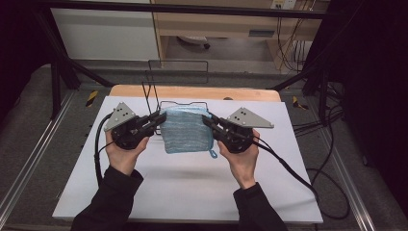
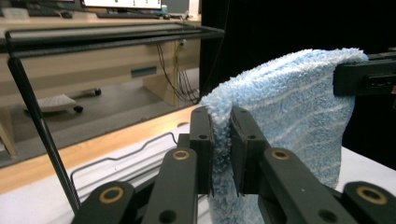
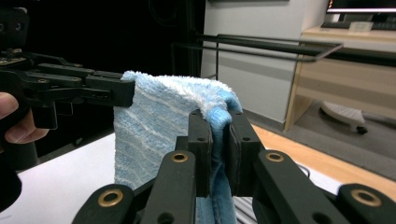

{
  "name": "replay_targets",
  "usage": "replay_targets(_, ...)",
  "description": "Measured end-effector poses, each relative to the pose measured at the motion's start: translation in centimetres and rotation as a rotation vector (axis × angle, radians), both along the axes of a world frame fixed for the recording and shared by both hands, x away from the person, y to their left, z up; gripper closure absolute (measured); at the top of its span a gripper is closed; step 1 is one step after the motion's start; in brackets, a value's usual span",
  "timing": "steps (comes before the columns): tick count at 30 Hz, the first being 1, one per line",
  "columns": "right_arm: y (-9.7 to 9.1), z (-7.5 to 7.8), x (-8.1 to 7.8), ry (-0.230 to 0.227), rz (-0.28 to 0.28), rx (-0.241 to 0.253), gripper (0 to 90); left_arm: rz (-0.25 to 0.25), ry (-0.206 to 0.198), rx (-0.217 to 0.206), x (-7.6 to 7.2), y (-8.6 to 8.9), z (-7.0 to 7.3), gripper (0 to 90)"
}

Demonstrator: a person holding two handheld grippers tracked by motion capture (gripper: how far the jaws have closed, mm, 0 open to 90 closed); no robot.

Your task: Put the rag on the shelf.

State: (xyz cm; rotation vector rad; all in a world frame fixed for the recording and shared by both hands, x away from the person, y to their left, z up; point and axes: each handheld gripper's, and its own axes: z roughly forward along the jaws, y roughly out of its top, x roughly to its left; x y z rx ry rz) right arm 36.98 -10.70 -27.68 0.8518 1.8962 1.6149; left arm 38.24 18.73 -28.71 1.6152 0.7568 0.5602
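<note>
Towel [image 1: 186, 130] hangs pinched between both grippers.

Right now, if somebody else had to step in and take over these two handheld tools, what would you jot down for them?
Left gripper: shut on the blue towel's top left corner.
Right gripper: shut on its top right corner.
Towel: held up between both, hanging folded above the white table, just in front of the black wire rack.
Done: both corners gripped, towel lifted.
Left: probably hanging it over the rack; not yet on it.
</note>
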Motion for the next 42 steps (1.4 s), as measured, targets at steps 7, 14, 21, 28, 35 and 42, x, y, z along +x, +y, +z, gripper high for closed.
replay_targets(7, 0.4, 1.0, 0.5, -0.030, -0.013, -0.004, 82.3, 0.016, -0.024, -0.025, 0.6, 0.1, 0.7, 80.3)
replay_targets(14, 0.8, 2.2, 0.9, -0.069, -0.025, -0.010, 82.3, 0.030, -0.056, -0.041, 1.1, 0.3, 1.9, 80.5)
replay_targets(21, 1.1, 3.7, 1.2, -0.112, -0.036, -0.012, 82.4, 0.039, -0.092, -0.060, 1.3, 0.5, 3.3, 80.5)
replay_targets(28, 1.5, 4.9, 1.6, -0.148, -0.046, -0.012, 82.5, 0.054, -0.120, -0.080, 1.8, 0.6, 4.5, 80.7)
replay_targets(35, 1.8, 6.0, 2.0, -0.174, -0.054, -0.004, 82.6, 0.062, -0.146, -0.099, 2.1, 0.8, 5.6, 80.8)
replay_targets(42, 2.1, 7.2, 2.6, -0.196, -0.058, 0.009, 82.6, 0.073, -0.170, -0.121, 2.5, 1.0, 6.8, 80.9)
